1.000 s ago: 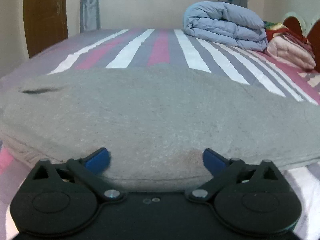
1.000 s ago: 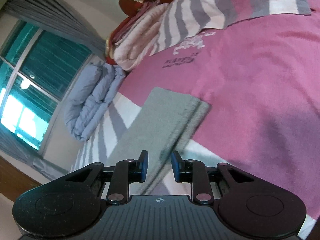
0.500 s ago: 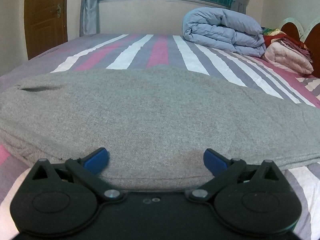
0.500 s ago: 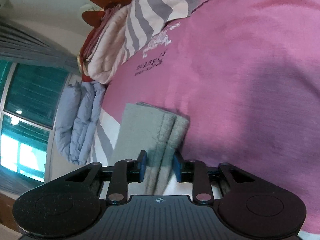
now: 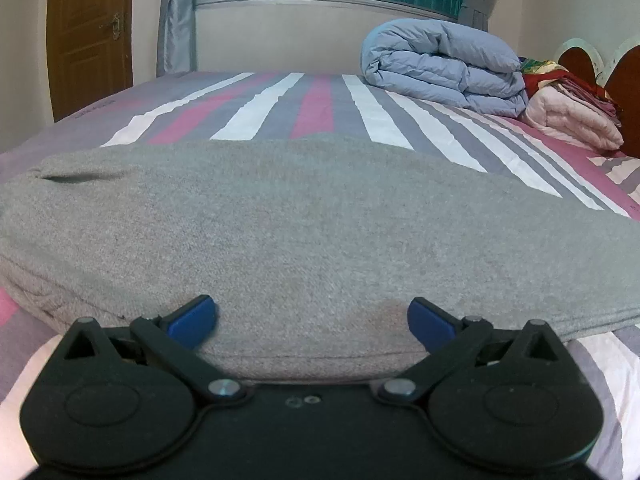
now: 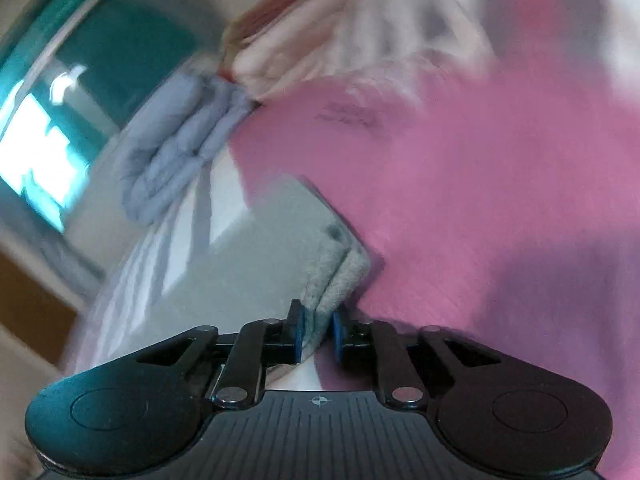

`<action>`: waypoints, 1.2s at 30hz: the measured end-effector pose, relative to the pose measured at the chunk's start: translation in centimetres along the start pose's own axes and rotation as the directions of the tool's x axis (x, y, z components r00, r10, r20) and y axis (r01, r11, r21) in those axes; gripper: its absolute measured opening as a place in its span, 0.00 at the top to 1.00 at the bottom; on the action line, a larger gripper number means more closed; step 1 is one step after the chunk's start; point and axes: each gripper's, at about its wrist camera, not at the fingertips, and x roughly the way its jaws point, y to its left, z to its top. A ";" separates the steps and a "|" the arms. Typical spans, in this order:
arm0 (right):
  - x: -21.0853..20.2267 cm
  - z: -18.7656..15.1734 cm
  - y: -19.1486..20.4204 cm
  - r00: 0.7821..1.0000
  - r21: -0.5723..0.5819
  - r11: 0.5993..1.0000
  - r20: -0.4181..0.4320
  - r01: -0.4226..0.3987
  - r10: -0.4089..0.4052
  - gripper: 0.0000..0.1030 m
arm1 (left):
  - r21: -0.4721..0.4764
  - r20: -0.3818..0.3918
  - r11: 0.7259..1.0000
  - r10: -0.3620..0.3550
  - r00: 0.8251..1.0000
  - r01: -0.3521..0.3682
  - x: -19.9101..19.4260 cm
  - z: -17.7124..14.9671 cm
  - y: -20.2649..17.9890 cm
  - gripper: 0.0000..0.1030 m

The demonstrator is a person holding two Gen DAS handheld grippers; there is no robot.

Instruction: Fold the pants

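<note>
pants: grey sweatpants (image 5: 320,232) are lying flat on the striped bedsheet (image 5: 256,108) | left gripper (image 5: 312,320): jaws are standing wide apart, near pants edge lying between them, pads not pressing | right gripper (image 6: 317,334): jaws have just been closing, now pinching the layered pants end (image 6: 336,276) | folded blue duvet (image 5: 444,64) is lying beyond the pants

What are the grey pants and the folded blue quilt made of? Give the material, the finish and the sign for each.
Grey pants: likely a knit fleece or jersey cotton blend; matte, faintly heathered surface, thick soft layered edges.
Folded blue quilt: probably smooth woven fabric over a puffy filling; slight sheen, rounded bulging folds. The exact fibre cannot be told for either.
</note>
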 end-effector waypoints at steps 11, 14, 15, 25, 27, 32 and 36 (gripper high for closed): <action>-4.8 -2.4 4.9 0.988 -0.044 0.999 0.157 0.017 -0.010 0.73 | 0.009 0.052 1.000 0.013 0.999 -0.014 -1.5 0.6 0.8 0.14; -3.3 -3.2 9.2 0.995 -0.165 0.985 0.075 -0.052 0.065 0.73 | -0.037 0.122 0.996 0.084 0.989 -0.080 -3.2 1.6 4.0 0.14; -2.5 -3.5 11.0 0.995 -0.217 0.973 0.039 -0.082 0.093 0.73 | -0.056 0.130 0.993 0.108 0.986 -0.101 -3.7 2.1 5.4 0.14; 10.3 -12.1 27.6 0.928 -0.473 0.809 -0.294 -0.349 0.229 0.72 | -0.341 0.013 0.870 0.382 0.924 -0.355 -3.8 5.5 22.8 0.18; 13.2 -14.2 30.8 0.907 -0.506 0.768 -0.351 -0.392 0.231 0.72 | -0.418 -0.030 0.845 0.354 0.935 -0.333 -3.2 5.3 25.2 0.24; 21.4 -19.1 38.1 0.857 -0.574 0.661 -0.466 -0.482 0.221 0.72 | -0.471 -0.017 0.835 0.312 0.950 -0.283 -2.7 4.8 26.6 0.24; 26.9 -21.9 41.5 0.825 -0.606 0.596 -0.534 -0.527 0.186 0.72 | -0.485 -0.019 0.839 0.274 0.962 -0.248 -1.4 5.0 27.6 0.32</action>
